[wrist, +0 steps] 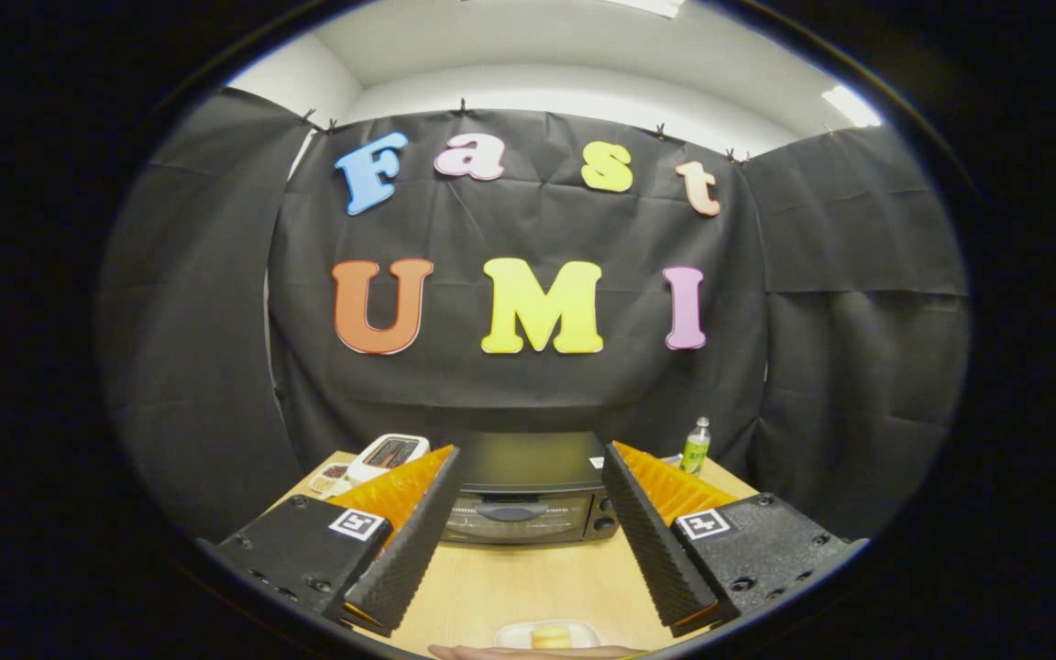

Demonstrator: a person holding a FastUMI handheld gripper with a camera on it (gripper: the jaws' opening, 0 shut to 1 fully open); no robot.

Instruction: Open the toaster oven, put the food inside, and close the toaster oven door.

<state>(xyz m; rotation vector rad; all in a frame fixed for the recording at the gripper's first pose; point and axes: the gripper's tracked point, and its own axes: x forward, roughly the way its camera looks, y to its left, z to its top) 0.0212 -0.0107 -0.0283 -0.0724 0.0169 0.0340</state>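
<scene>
Toaster oven (528,500) sits closed beyond the spread, empty fingers of the gripper (528,513), food (551,635) on its plate (514,632) well before it, so every step remains.

The gripper (528,513) has its fingers spread wide, nothing between them, and bare table (528,577) runs from them to the toaster oven (528,495), door shut. Left of the oven stands a white toaster (388,456), right of it a bottle (696,446); near side, a plate (546,634) of food and a hand (528,652)
</scene>
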